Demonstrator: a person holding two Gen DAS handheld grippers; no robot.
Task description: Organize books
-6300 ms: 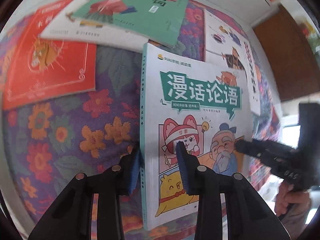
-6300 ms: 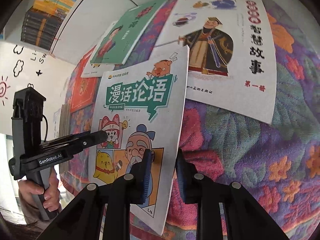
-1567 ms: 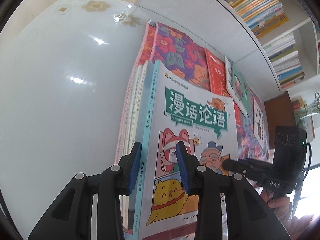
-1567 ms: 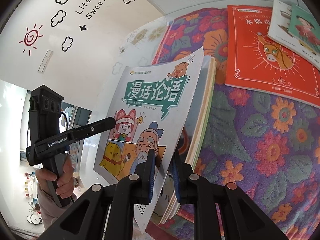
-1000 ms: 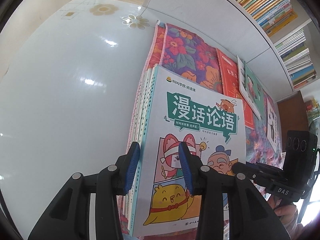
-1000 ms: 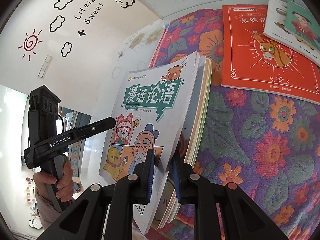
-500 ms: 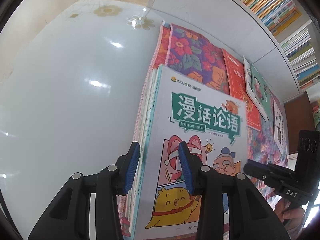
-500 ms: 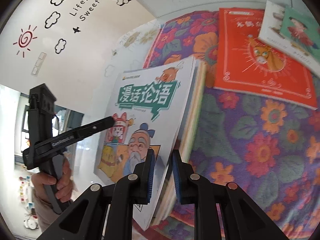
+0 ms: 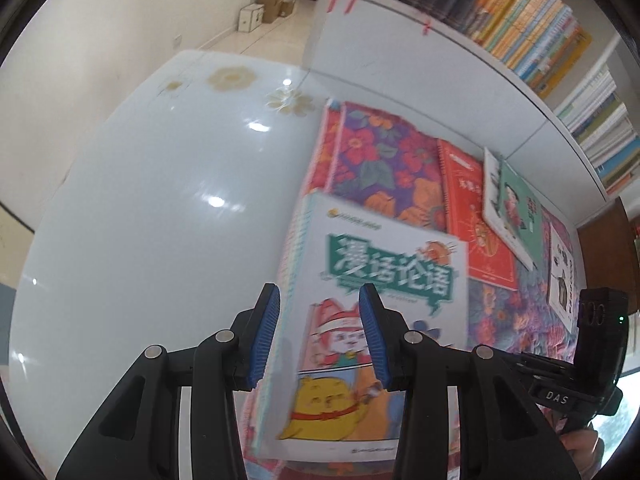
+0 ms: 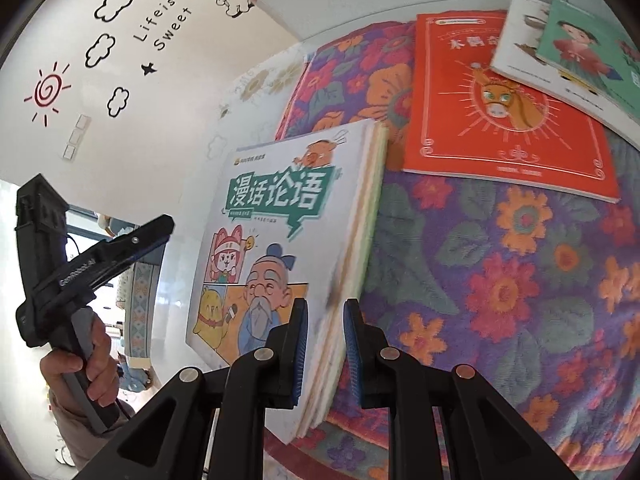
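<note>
A white comic book with a green title banner (image 9: 384, 276) (image 10: 276, 200) lies on top of a stack of thin books (image 10: 362, 236) at the left end of a floral cloth (image 10: 520, 280). My left gripper (image 9: 318, 332) hovers above the stack's spine side. Its jaws are opening, and the blue pads stand clear of the blurred book below. From the right wrist view, the left gripper (image 10: 164, 226) hangs left of the book, held by a hand. My right gripper (image 10: 325, 340) is shut on the comic book's right edge, near the front corner.
A red book (image 10: 500, 100), a green-covered book (image 10: 588, 48) on a white one, and another white book (image 9: 562, 280) lie farther along the cloth. Glossy white tabletop (image 9: 160, 220) spreads to the left. Full bookshelves (image 9: 520, 20) stand behind.
The left gripper has risen and drawn back from the stack, its jaws slightly wider. The right gripper stays in place on the book's edge.
</note>
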